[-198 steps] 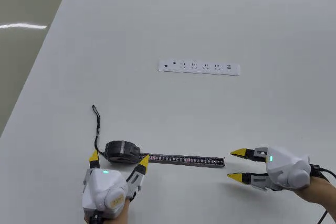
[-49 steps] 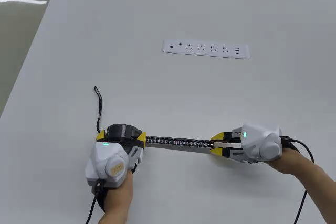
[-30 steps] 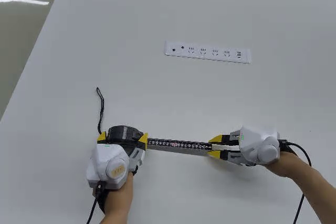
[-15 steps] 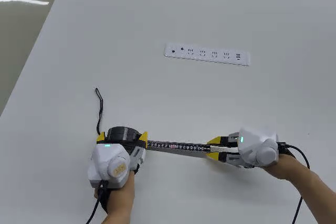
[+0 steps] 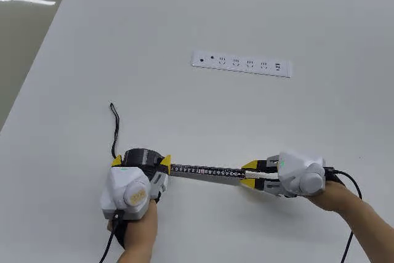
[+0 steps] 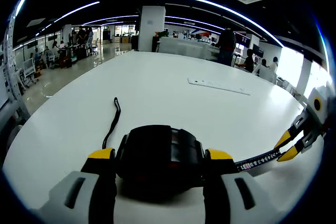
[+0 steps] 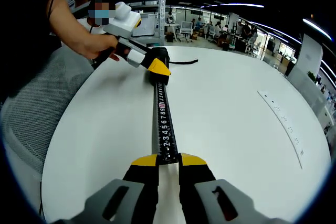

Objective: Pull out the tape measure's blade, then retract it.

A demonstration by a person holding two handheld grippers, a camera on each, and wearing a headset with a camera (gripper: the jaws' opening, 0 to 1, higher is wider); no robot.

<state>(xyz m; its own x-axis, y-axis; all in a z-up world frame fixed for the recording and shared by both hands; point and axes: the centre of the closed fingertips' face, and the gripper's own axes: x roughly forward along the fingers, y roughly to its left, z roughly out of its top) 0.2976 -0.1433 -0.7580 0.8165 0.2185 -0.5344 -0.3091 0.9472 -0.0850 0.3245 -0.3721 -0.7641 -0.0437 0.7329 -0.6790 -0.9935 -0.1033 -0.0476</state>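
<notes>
Your left gripper (image 5: 141, 162) clamps the tape measure case (image 6: 157, 150), at 7 o'clock on the counter (image 5: 258, 10). The strap (image 5: 114, 129) trails toward 12. The blade (image 5: 203, 170) runs out toward 3 o'clock, its tip pinched in your right gripper (image 5: 249, 174).

Judged: pull-out step, blade partly out. Next: draw toward 3 with the case pinned, then ease back.

Counter is white and matte, with a power strip (image 5: 240, 64) at 1 o'clock. The room is an open office with ceiling light strips.
</notes>
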